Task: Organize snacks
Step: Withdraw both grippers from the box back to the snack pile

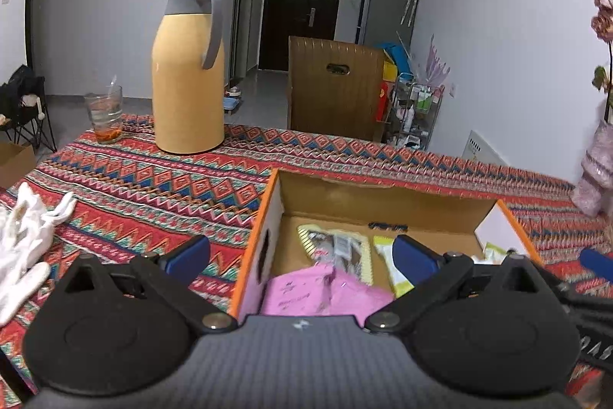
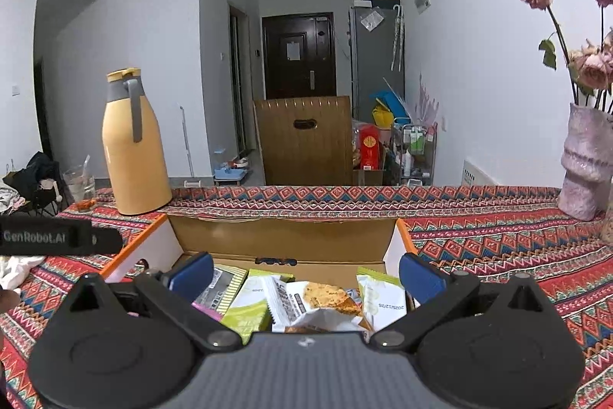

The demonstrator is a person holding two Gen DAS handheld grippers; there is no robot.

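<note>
Table with a red patterned tablecloth [image 1: 153,179] fills the foreground in both views. On it, far side: yellow thermos jug [image 1: 187,71] with grey handle, upright; a drinking glass [image 1: 104,114] just beside it to the left; pinkish vase [image 2: 586,167] with dried roses at the right edge. White cloth [image 1: 27,236] lies crumpled at the left. Open cardboard box [image 1: 383,196], orange-edged with white end walls, sits on the cloth nearest the cameras. Inside the box: pink packet [image 1: 325,294] at the near left, a striped yellow-edged packet [image 1: 337,248] behind it, green-and-white snack packets [image 2: 247,305] around the middle and right, and a white wrapper printed with a biscuit [image 2: 318,301] on top in the right wrist view. Left gripper [image 1: 302,255] hovers over the box's left side, jaws wide apart, nothing between them; one blue pad [image 1: 415,257] is over the box interior, the other over the cloth outside the wall. Right gripper [image 2: 304,273] also spread wide and empty, above the packets at the near side of the box.
</note>
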